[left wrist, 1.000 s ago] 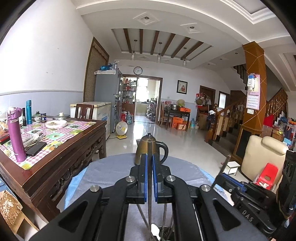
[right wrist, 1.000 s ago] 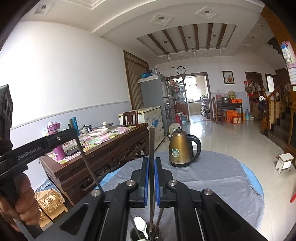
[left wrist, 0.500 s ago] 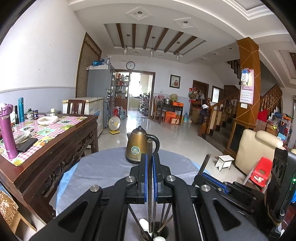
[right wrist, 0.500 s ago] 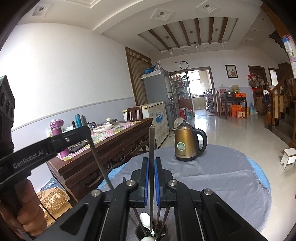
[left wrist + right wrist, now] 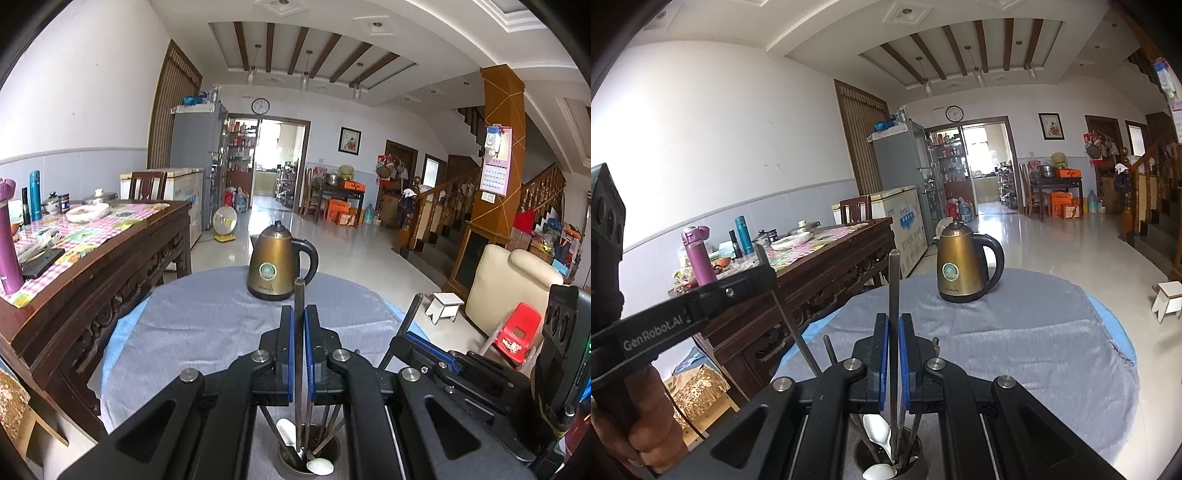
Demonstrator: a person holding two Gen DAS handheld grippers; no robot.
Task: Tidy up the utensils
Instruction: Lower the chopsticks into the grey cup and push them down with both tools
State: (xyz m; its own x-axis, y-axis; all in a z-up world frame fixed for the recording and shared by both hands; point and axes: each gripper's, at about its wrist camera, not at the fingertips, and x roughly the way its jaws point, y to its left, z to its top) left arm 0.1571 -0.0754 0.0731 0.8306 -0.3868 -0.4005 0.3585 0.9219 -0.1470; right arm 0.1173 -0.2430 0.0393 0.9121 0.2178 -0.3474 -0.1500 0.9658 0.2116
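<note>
My left gripper (image 5: 299, 314) is shut on a thin metal utensil handle (image 5: 299, 295) that stands upright, its lower end down in a round metal utensil holder (image 5: 308, 458). My right gripper (image 5: 894, 321) is shut on another upright metal utensil handle (image 5: 894, 273) over the same holder (image 5: 886, 461). The holder carries white spoons (image 5: 877, 432) and several metal utensils. The right gripper shows at the right of the left wrist view (image 5: 428, 339). The left gripper shows at the left of the right wrist view (image 5: 753, 280).
A gold electric kettle (image 5: 271, 266) stands at the far side of the round table with a grey cloth (image 5: 207, 325). A dark wooden table (image 5: 110, 254) with bottles and bowls stands to the left. A cream chair (image 5: 517, 291) and red stool (image 5: 517, 332) are at the right.
Both grippers have come down toward the holder with their utensils; the holder and spoons show more fully at the bottom of both views, and the kettle sits higher in frame.
</note>
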